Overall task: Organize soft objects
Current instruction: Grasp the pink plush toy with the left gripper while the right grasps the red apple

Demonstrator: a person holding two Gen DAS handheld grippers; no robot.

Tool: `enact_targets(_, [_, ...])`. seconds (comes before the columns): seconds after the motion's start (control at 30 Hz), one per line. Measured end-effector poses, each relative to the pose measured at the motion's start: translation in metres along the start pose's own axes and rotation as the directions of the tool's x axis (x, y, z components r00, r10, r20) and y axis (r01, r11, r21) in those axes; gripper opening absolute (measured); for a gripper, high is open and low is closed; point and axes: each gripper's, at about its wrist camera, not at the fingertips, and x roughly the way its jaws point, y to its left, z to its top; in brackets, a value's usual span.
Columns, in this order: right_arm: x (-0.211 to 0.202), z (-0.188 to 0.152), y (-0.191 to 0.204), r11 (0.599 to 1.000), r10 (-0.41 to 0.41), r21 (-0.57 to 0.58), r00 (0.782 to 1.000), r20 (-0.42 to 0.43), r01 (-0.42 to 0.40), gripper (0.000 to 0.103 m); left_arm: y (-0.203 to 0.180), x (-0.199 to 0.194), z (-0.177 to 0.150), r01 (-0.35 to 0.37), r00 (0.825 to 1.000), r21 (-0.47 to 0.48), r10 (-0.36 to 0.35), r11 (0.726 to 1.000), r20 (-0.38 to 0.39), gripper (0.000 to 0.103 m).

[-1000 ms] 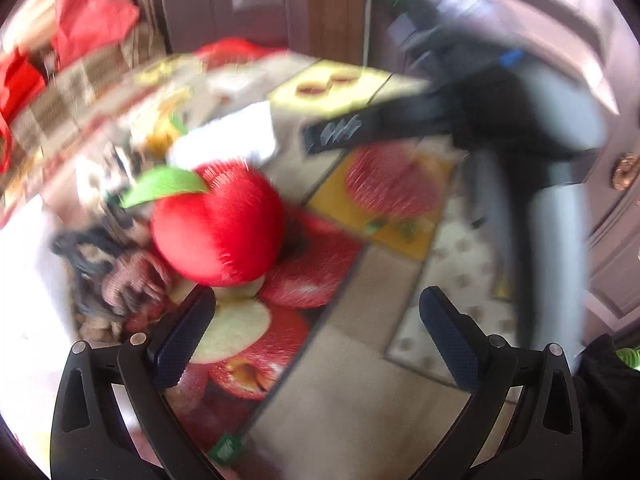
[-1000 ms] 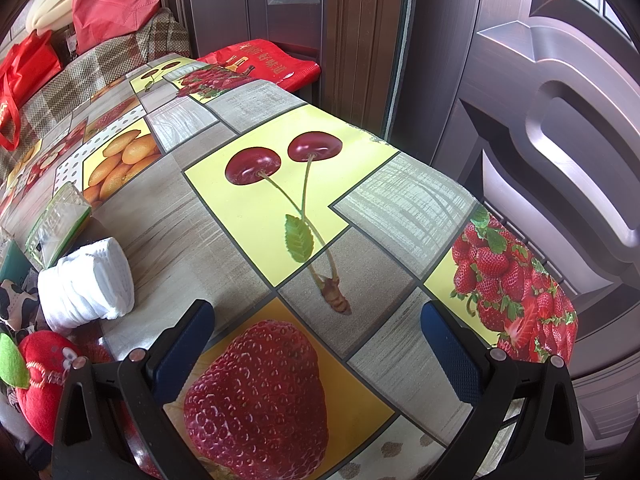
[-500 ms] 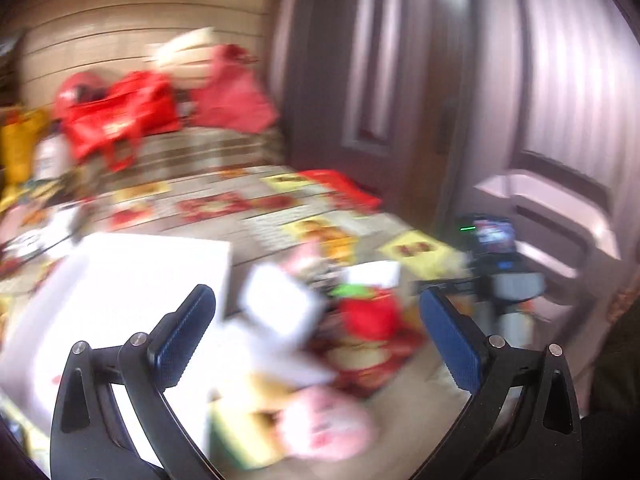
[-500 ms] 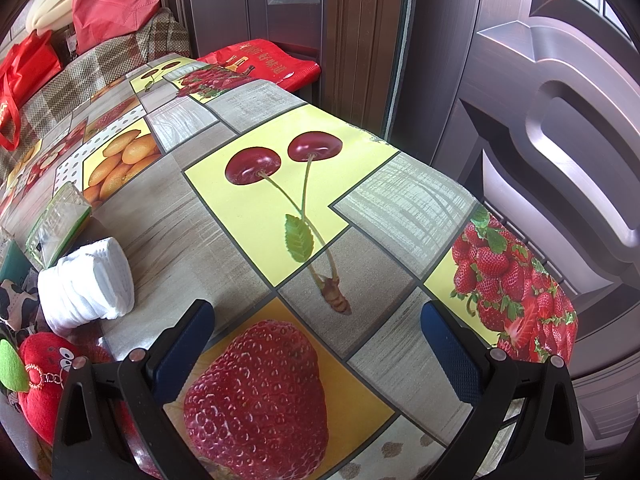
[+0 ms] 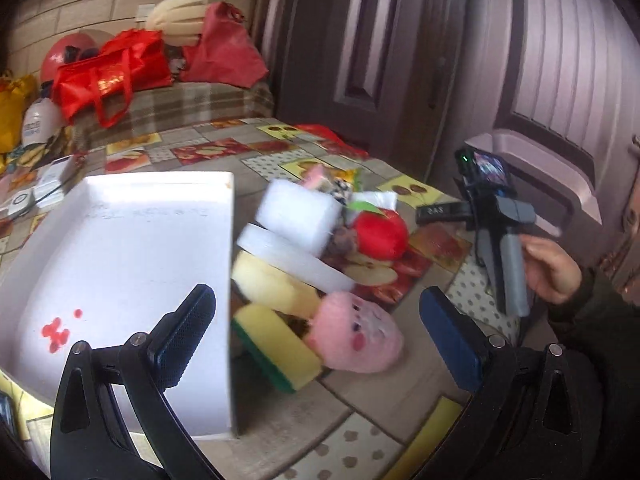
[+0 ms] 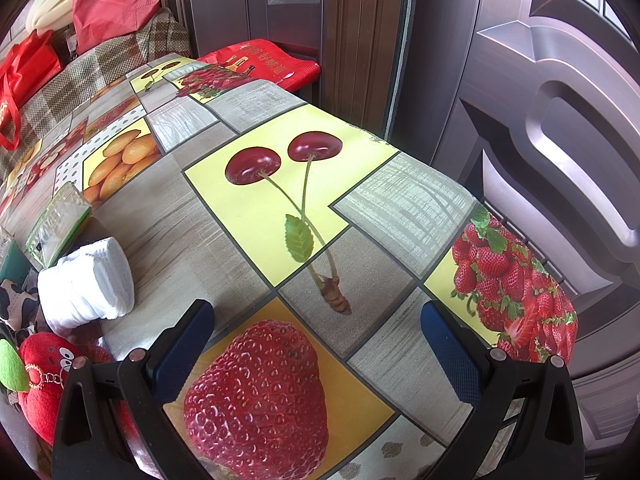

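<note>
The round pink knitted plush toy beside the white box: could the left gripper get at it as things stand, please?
Probably yes. The left gripper is open and empty, and the round pink knitted plush toy lies just ahead between its fingers, its top uncovered; only the yellow-and-green sponge touches its side.

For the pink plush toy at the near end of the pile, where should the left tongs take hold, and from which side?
Probably across the rounded body of the pink plush toy, coming from above on its table side. It lies exposed at the near end of the pile, with bare tablecloth to its right and front, while the yellow-green sponge presses against its left. The left tongs are open wide enough to span it.
</note>
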Motion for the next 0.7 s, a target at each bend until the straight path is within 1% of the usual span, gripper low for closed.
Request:
enact_targets(0.07, [0.000,0.000,0.000,1.000,-0.001,0.000,1.000,0.000,0.001,0.103,-0.019,0.009,-0.004,0.035,0.998,0.068,-0.032,0.997,-0.050,0.103])
enact_targets(0.17, [0.000,0.000,0.001,1.000,-0.003,-0.003,1.000,0.000,0.003,0.103,-0.042,0.023,-0.004,0.041,0.995,0.156,-0.026,0.987,-0.100,0.102])
enact_targets(0.2, [0.000,-0.001,-0.001,1.000,-0.002,-0.004,1.000,0.000,0.002,0.103,-0.044,0.025,-0.004,0.035,0.994,0.170,-0.017,0.985,-0.106,0.102])
enact_targets(0.33, [0.000,-0.001,-0.002,1.000,-0.002,-0.005,1.000,0.000,0.002,0.103,-0.050,0.038,0.001,0.031,0.990,0.187,-0.004,0.982,-0.140,0.102])
enact_targets(0.5, [0.000,-0.001,0.003,1.000,-0.001,-0.016,1.000,0.000,0.001,0.103,-0.055,0.053,-0.001,0.030,0.981,0.211,0.012,0.977,-0.192,0.102])
enact_targets(0.6, [0.001,0.000,0.003,1.000,0.005,-0.012,1.000,0.000,-0.005,0.103,-0.051,0.055,-0.001,0.014,0.981,0.202,0.026,0.979,-0.194,0.102])
enact_targets(0.7, [0.001,0.000,0.003,1.000,0.007,-0.011,1.000,-0.001,-0.007,0.103,-0.046,0.049,0.000,0.005,0.986,0.178,0.026,0.984,-0.168,0.102])
